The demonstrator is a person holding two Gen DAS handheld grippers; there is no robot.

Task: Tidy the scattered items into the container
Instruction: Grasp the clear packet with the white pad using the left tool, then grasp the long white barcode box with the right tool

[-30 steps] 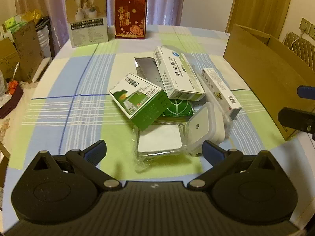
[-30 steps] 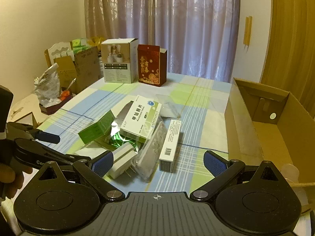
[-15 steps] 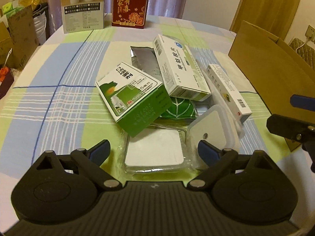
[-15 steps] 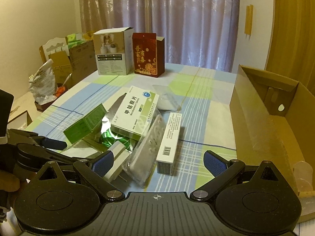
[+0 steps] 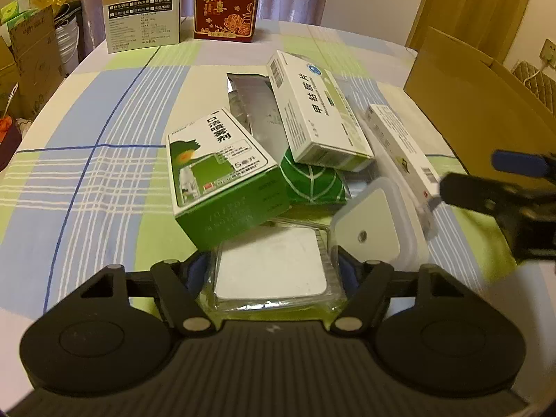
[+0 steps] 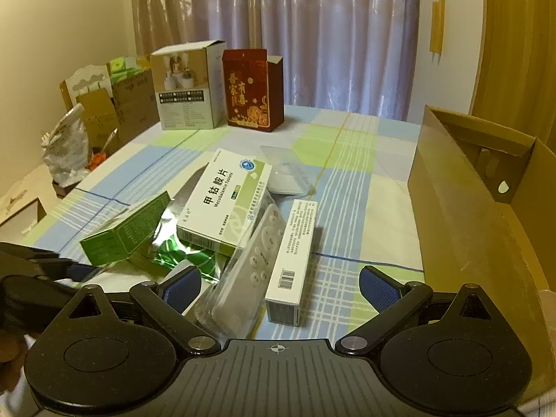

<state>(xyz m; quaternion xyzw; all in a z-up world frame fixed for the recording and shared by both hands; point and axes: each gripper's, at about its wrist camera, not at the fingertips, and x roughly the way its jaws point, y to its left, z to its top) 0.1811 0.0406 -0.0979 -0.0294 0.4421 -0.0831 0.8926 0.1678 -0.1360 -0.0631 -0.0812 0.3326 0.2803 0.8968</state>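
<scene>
- Clear plastic wraps the flat white pad packet (image 5: 271, 271) that lies at the near edge of the pile; the left gripper (image 5: 271, 269) straddles it, one blue fingertip at each side edge. Whether the pads actually press the wrap cannot be told, as the wrap hides them.
- A green box (image 5: 222, 177) leans tilted over the far edge of that packet, its lower corner resting on it.
- Behind the green box sits a green foil sachet (image 5: 312, 182), and a white medicine box (image 5: 312, 114) lies across it, over a silvery foil pouch (image 5: 250, 100).
- A lidded translucent tub (image 5: 375, 222) stands just right of the packet, touching it.
- A long narrow white carton (image 6: 292, 253) lies on the checked tablecloth (image 6: 347, 173) at the right of the pile, beside a clear blister pack (image 6: 250, 267) of round white pieces.
- The right gripper (image 6: 278, 286) hovers with its jaws wide apart, the carton and blister pack lying between its fingertips and nothing held.
- The open cardboard container (image 6: 462, 208) stands at the right edge of the table, well apart from the pile; a pale object shows in its near corner.
- At the far end of the table a beige product box (image 6: 187, 87) and a red printed box (image 6: 250, 90) stand upright side by side.
</scene>
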